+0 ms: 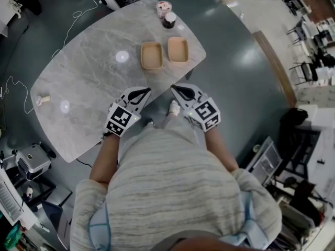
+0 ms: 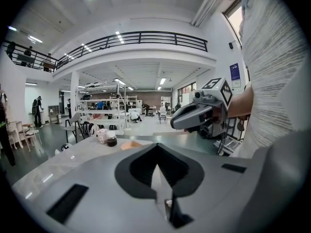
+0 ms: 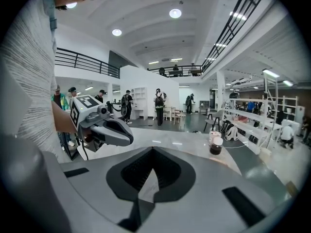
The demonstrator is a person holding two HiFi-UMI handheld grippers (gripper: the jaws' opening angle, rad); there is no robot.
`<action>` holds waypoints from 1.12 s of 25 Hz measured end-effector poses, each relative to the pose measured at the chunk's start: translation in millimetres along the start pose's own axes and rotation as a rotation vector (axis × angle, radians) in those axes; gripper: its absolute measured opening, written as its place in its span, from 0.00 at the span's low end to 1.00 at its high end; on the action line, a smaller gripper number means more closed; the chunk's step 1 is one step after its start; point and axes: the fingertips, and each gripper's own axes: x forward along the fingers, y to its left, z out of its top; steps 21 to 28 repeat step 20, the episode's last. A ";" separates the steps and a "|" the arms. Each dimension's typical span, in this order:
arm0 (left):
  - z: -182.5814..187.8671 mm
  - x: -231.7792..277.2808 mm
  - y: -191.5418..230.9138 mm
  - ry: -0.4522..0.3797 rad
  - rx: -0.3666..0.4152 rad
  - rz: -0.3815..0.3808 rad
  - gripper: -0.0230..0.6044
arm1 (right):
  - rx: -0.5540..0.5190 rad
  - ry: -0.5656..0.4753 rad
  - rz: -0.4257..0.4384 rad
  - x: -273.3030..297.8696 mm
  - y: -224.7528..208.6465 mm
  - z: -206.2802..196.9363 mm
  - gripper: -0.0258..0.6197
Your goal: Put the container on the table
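Two shallow tan containers stand side by side on the marble table (image 1: 89, 77), the left container (image 1: 152, 55) and the right container (image 1: 178, 49); one shows as a tan sliver (image 2: 130, 144) in the left gripper view. My left gripper (image 1: 140, 92) and right gripper (image 1: 178, 90) hover at the table's near edge, just short of the containers. Both are shut with nothing between the jaws, as the left gripper (image 2: 156, 165) and the right gripper (image 3: 151, 174) show in their own views. Each gripper view also catches the other gripper, the right one (image 2: 194, 115) and the left one (image 3: 104, 130).
A pale jar (image 1: 164, 8) and a dark jar (image 1: 169, 20) stand at the table's far end, also seen as two jars (image 3: 215, 143). A small cream object (image 1: 42, 99) lies at the table's left end. Cables (image 1: 15, 88) and a metal case (image 1: 32, 159) are on the floor to the left.
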 end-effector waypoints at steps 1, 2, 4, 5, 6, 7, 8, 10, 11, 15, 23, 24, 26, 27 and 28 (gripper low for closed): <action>0.1 0.9 -0.8 0.001 0.002 -0.002 0.04 | 0.005 0.019 -0.003 -1.3 -0.6 -4.0 0.04; 0.4 1.6 -1.6 0.001 0.004 -0.003 0.04 | 0.010 0.038 -0.007 -2.6 -1.4 -8.0 0.04; 0.8 2.5 -3.1 0.004 0.008 -0.004 0.04 | 0.013 0.043 -0.007 -4.1 -1.7 -9.8 0.04; 0.5 2.5 -3.8 0.006 0.009 -0.004 0.04 | 0.013 0.038 -0.005 -4.3 -1.1 -9.5 0.04; -0.1 2.0 -4.3 0.008 0.010 -0.004 0.04 | 0.014 0.037 -0.003 -4.3 0.0 -9.4 0.04; -0.7 1.3 -4.4 0.009 0.009 -0.003 0.04 | 0.016 0.039 0.002 -4.2 2.1 -8.4 0.04; -1.1 0.3 -4.1 0.010 0.008 -0.003 0.04 | 0.017 0.044 0.009 -3.9 4.5 -6.3 0.04; -1.2 -1.3 -2.2 0.009 0.005 0.000 0.04 | 0.017 0.054 0.018 -2.9 7.0 -3.7 0.04; -1.2 -1.7 -1.3 0.009 0.004 0.002 0.04 | 0.017 0.056 0.017 -2.1 6.8 -3.8 0.04; -2.2 -2.1 -1.6 0.008 0.001 0.004 0.04 | 0.022 0.044 0.021 -0.9 8.7 -3.5 0.04; -6.4 -2.4 -1.0 0.008 -0.001 0.003 0.04 | 0.032 0.034 0.014 2.7 9.4 -7.5 0.04; -6.4 -2.4 -1.0 0.008 -0.001 0.003 0.04 | 0.032 0.034 0.014 2.7 9.4 -7.5 0.04; -6.4 -2.4 -1.0 0.008 -0.001 0.003 0.04 | 0.032 0.034 0.014 2.7 9.4 -7.5 0.04; -6.4 -2.4 -1.0 0.008 -0.001 0.003 0.04 | 0.032 0.034 0.014 2.7 9.4 -7.5 0.04; -6.4 -2.4 -1.0 0.008 -0.001 0.003 0.04 | 0.032 0.034 0.014 2.7 9.4 -7.5 0.04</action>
